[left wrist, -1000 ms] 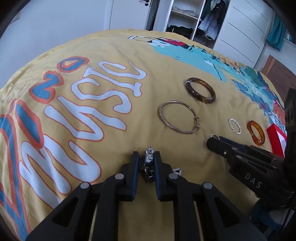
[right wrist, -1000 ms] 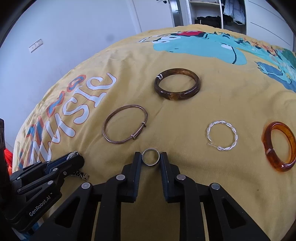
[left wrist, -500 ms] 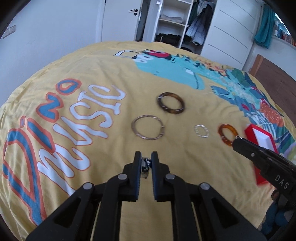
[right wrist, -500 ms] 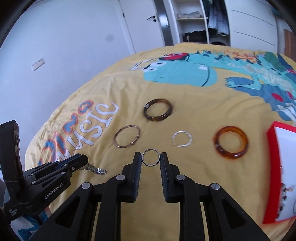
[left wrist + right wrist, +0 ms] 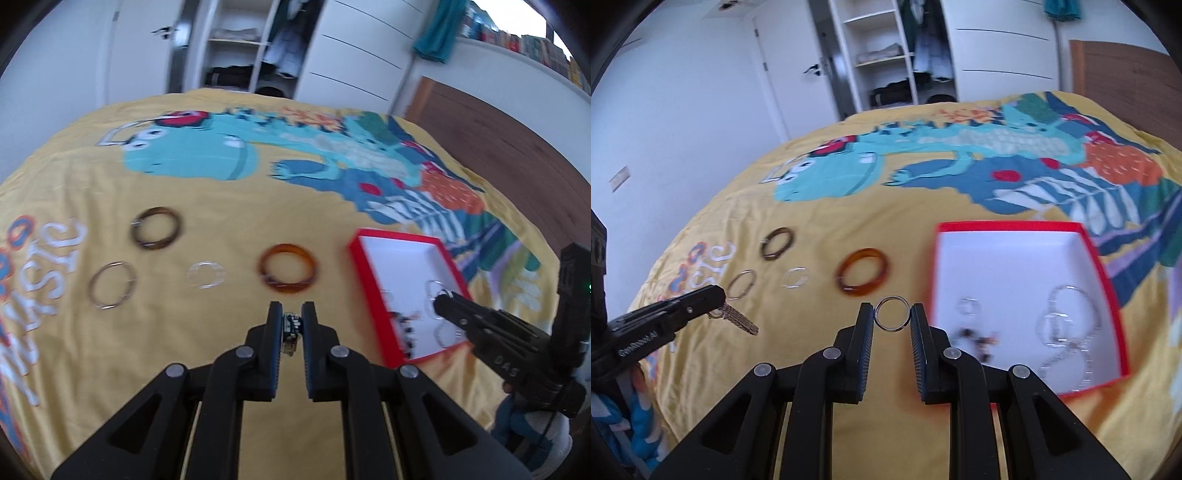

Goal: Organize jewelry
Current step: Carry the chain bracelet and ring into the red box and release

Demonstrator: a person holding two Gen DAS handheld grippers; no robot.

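My left gripper [image 5: 291, 323] is shut on a small silver chain piece [image 5: 290, 328] and holds it above the yellow bedspread; the piece hangs from its tips in the right wrist view [image 5: 738, 319]. My right gripper [image 5: 892, 314] is shut on a thin silver ring [image 5: 892, 314], left of the red box [image 5: 1108, 258]; the gripper also shows in the left wrist view [image 5: 441, 299] over the box [image 5: 373, 295]. The box holds several silver rings [image 5: 1067, 321] and a dark beaded piece [image 5: 979, 338].
On the bedspread lie a dark brown bangle [image 5: 156, 228], a thin metal bangle [image 5: 112, 284], a small silver hoop [image 5: 206, 274] and an amber bangle [image 5: 288, 273]. An open wardrobe [image 5: 240, 48] and white wall stand beyond the bed. A wooden headboard [image 5: 498, 129] is at right.
Both grippers have lifted and swung right with their pieces. The red box has come into full view, and the right gripper now hangs over it.
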